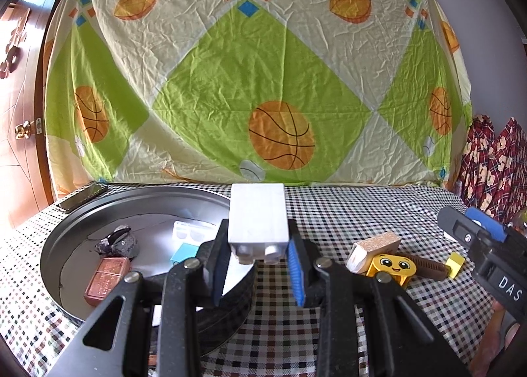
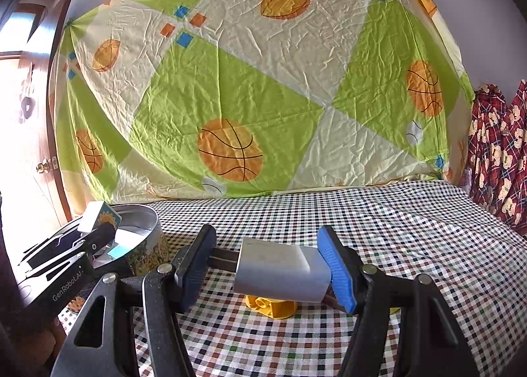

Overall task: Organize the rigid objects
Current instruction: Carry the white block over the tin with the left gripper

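My left gripper is shut on a white toy brick, held over the near rim of a round metal tin. The right wrist view shows that same brick, with a sun picture on its side, above the tin. My right gripper is open. A white and tan block lies between its fingers on a yellow smiley piece and a brown comb. The blue pad is at the block's edge, and the other pad stands apart from it. A small yellow cube sits beside the comb.
Inside the tin lie a dark rock-like lump, a copper bar, a white plate piece and a light blue piece. A phone lies behind the tin. A hanging sheet closes the back, with red patterned fabric at right.
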{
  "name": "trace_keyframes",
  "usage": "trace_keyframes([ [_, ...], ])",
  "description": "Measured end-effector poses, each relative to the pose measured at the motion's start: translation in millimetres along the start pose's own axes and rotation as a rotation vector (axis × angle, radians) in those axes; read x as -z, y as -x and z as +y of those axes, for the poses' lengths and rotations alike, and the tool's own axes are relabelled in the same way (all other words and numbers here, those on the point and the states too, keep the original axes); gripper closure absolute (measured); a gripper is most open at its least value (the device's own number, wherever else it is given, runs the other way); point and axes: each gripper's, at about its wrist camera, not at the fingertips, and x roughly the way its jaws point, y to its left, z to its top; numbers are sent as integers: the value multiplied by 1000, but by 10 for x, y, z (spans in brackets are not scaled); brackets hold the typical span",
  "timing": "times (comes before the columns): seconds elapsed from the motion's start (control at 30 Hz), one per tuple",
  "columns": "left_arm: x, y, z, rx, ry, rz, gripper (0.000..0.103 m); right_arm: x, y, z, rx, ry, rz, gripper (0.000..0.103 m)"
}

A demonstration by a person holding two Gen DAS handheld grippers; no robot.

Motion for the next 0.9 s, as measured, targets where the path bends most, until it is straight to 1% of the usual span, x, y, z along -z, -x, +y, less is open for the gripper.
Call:
trace_keyframes([
  [0.57, 3, 43, 210, -23, 35, -6, 73, 27, -70, 318, -44, 28, 9, 37],
  [0.9, -3, 66, 348, -30, 61, -8, 73, 28, -94, 476, -85, 33, 13, 37],
])
